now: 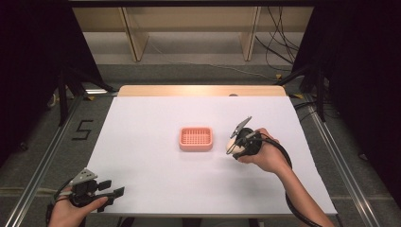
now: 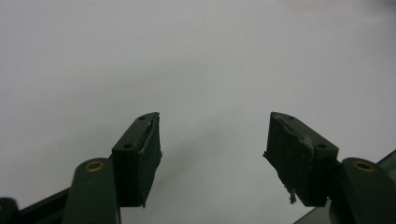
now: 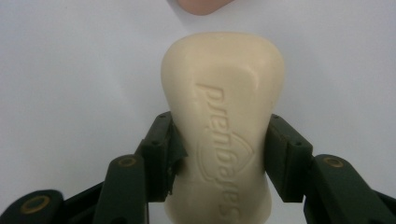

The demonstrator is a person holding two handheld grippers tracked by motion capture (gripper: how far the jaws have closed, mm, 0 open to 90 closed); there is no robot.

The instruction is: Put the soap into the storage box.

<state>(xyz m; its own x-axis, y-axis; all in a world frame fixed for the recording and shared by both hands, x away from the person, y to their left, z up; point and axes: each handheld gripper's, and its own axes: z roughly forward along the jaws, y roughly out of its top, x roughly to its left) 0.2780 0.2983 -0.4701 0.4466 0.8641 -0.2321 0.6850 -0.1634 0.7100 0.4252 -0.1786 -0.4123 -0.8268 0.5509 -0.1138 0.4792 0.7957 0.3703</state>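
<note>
I have the cream, embossed bar of soap (image 3: 223,126) clamped in my right gripper (image 3: 223,154), just beside the pink slotted plastic soap dish (image 1: 196,138); placing it remains. My left gripper (image 2: 212,154) rests spread wide, holding nothing.

From my right gripper (image 1: 236,142), only bare white table (image 1: 151,189) lies toward the pink soap dish (image 1: 196,138) at nine o'clock; nothing blocks it.

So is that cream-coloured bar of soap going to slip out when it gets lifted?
Possibly. The cream-coloured bar of soap looks smooth and rounded, so it could slide. The right gripper pinches its narrower waist, which probably helps. It looks solid, so it should stay stiff, though the pads might dent it.
</note>
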